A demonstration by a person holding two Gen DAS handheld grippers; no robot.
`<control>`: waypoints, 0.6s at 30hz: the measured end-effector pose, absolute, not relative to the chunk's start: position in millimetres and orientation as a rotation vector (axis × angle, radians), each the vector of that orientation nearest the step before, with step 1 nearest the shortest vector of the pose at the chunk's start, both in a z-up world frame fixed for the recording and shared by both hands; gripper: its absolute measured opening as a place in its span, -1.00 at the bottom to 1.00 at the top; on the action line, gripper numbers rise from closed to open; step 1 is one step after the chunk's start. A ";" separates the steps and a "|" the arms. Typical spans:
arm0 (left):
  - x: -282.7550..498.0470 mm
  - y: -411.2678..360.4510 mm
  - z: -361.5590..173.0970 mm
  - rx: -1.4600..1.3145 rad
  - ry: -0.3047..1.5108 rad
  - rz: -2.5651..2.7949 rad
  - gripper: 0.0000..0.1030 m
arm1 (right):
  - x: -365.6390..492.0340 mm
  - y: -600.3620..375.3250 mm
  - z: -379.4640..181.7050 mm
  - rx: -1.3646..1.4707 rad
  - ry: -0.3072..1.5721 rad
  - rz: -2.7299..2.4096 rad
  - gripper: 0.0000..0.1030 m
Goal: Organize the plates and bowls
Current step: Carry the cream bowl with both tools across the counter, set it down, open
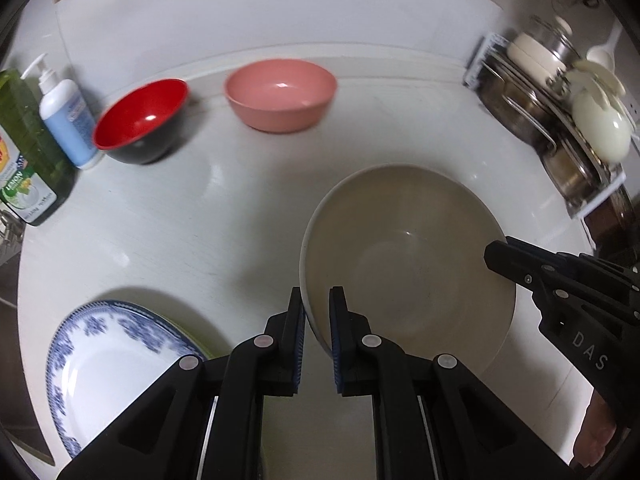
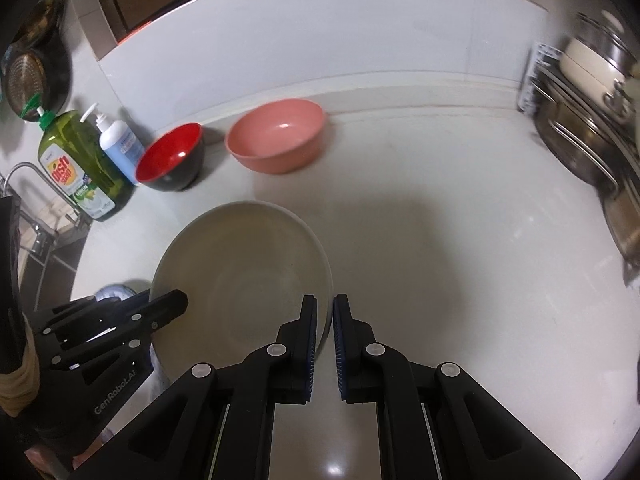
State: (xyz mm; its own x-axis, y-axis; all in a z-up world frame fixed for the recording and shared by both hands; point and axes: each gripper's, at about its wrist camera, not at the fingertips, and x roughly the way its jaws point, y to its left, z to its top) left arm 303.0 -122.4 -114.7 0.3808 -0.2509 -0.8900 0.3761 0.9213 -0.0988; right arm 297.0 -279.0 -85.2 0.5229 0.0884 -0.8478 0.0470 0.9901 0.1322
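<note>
A large beige bowl (image 1: pixel 408 248) is held between both grippers over the white counter. My left gripper (image 1: pixel 317 300) is shut on its left rim. My right gripper (image 2: pixel 325 308) is shut on its right rim; the bowl also shows in the right wrist view (image 2: pixel 240 276). The right gripper appears at the bowl's right edge in the left wrist view (image 1: pixel 504 256). A pink bowl (image 1: pixel 280 92) and a red-and-black bowl (image 1: pixel 142 118) stand at the back by the wall. A blue-patterned plate (image 1: pixel 108 356) lies at the front left on a green plate.
A green dish soap bottle (image 2: pixel 80 164) and a white pump bottle (image 2: pixel 120 148) stand at the back left by the sink tap (image 2: pixel 36 184). A rack (image 1: pixel 560 120) with metal pots, lids and white dishes fills the right side.
</note>
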 end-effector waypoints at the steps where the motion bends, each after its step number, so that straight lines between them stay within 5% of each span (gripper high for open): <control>1: 300.1 -126.7 -116.0 0.128 1.115 -0.404 -0.75 | 292.8 -284.1 -86.9 0.147 1.025 0.019 -0.80; 18: 277.7 -178.0 -142.4 0.162 1.178 -0.420 -0.75 | 263.1 -337.0 -114.1 0.153 1.091 -0.028 -0.80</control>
